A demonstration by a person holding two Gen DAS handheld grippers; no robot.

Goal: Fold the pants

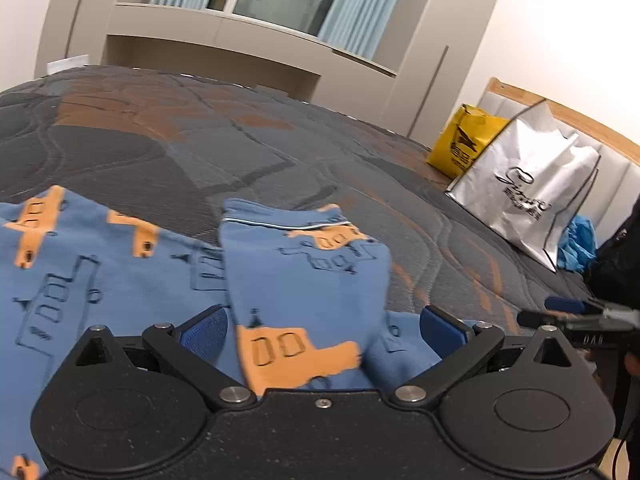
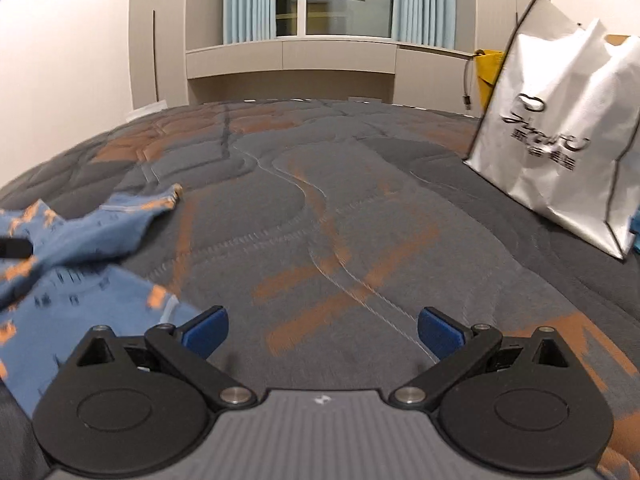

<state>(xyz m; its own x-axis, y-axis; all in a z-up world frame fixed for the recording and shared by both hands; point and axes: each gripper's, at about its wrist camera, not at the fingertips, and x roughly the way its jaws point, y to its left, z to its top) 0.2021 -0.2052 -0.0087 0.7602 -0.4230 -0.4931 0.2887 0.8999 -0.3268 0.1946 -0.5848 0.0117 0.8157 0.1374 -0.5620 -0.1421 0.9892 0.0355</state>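
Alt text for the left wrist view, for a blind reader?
The open left gripper straddles a raised fold of blue pants with orange prints, on a grey and orange quilted bed. A silver bag and yellow bag stand behind.

- The pants [image 1: 120, 280] lie on the bed [image 1: 200, 152], one leg doubled over the rest.
- At two o'clock from them, a printed bag [image 1: 528, 192] stands on the bed.
- A second bag [image 1: 464, 140] stands just behind it.
- The window [image 2: 332, 0] is at twelve o'clock, beyond the bed.
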